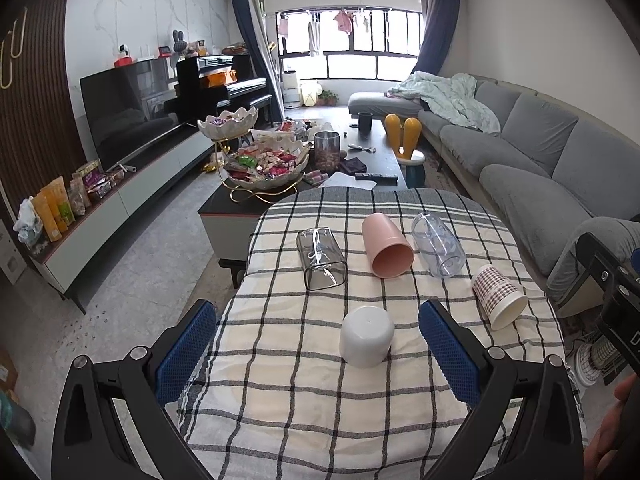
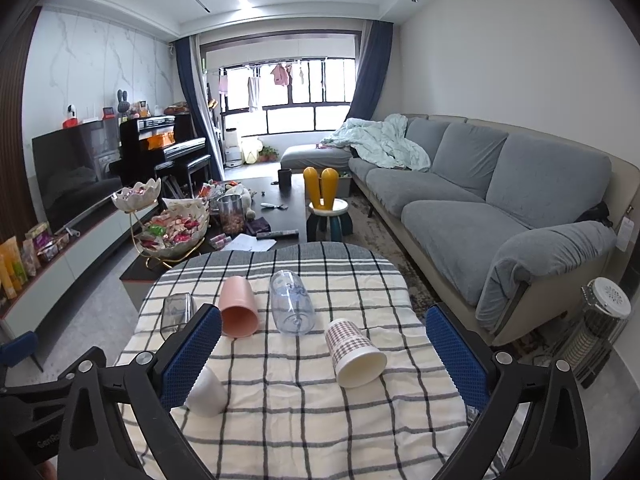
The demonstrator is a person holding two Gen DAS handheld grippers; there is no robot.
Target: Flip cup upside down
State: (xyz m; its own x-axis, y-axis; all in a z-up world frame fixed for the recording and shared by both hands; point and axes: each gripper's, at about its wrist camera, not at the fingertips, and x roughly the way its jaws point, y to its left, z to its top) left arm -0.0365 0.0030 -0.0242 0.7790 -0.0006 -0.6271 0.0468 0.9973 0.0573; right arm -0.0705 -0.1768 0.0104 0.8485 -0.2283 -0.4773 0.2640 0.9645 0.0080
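Note:
A white cup (image 1: 367,336) stands upside down on the checked tablecloth (image 1: 288,400), between the open fingers of my left gripper (image 1: 318,352), which does not touch it. It shows partly behind the left finger in the right wrist view (image 2: 206,394). On their sides lie a smoky square glass (image 1: 321,258), a pink cup (image 1: 387,245), a clear round glass (image 1: 438,245) and a plaid paper cup (image 1: 500,295). My right gripper (image 2: 324,354) is open and empty, with the plaid cup (image 2: 354,352) lying between its fingers.
A dark coffee table (image 1: 376,156) with snack bowls (image 1: 266,166) and a jar stands beyond the table. A grey sofa (image 2: 500,208) runs along the right, a TV console (image 1: 120,184) along the left. A small heater (image 2: 596,332) stands at the right.

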